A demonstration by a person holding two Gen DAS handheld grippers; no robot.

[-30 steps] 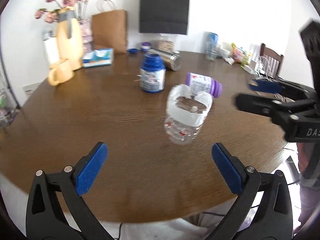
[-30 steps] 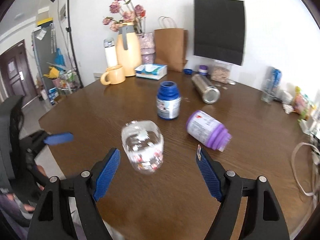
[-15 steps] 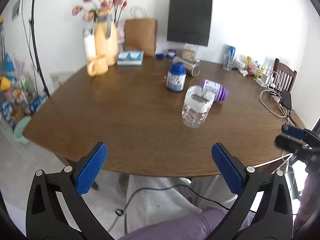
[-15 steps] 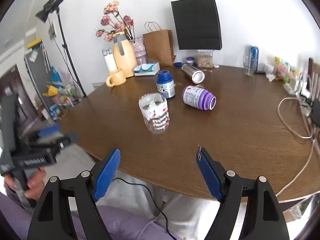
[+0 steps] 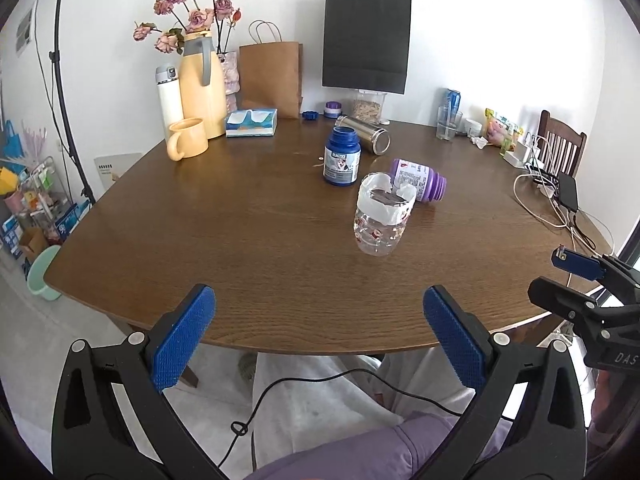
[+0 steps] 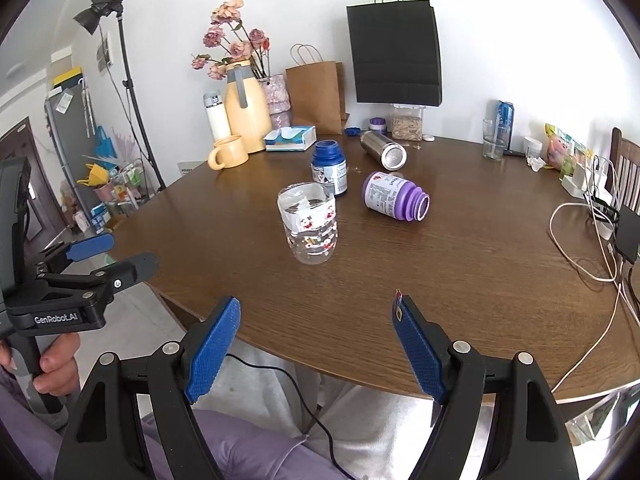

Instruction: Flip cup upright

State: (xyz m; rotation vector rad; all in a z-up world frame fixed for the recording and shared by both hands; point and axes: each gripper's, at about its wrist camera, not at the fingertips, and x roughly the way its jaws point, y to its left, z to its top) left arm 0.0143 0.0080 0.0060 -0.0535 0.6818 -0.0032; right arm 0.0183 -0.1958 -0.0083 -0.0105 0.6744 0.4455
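A: We see the clear cup (image 5: 382,218) standing upright on the brown table (image 5: 224,240), mouth up, a white band around its rim, small red prints on its wall.

B: Just behind it we have the purple bottle (image 5: 420,180) lying on its side and the blue jar (image 5: 341,156) upright; whether the bottle touches the cup we cannot tell.

A: In front of the cup we have bare wood all the way to the near edge. Our left gripper (image 5: 320,336) hangs at that edge, jaws spread wide, holding nothing. Our right gripper (image 6: 316,344) is likewise wide open and empty, well apart from the cup.

B: From the left wrist view the right gripper is cut off by the frame. Its label is only partly readable.

A: Farther back we see a steel can (image 5: 363,133) on its side, a yellow mug (image 5: 187,138) and a black bag (image 5: 366,42) against the white wall.
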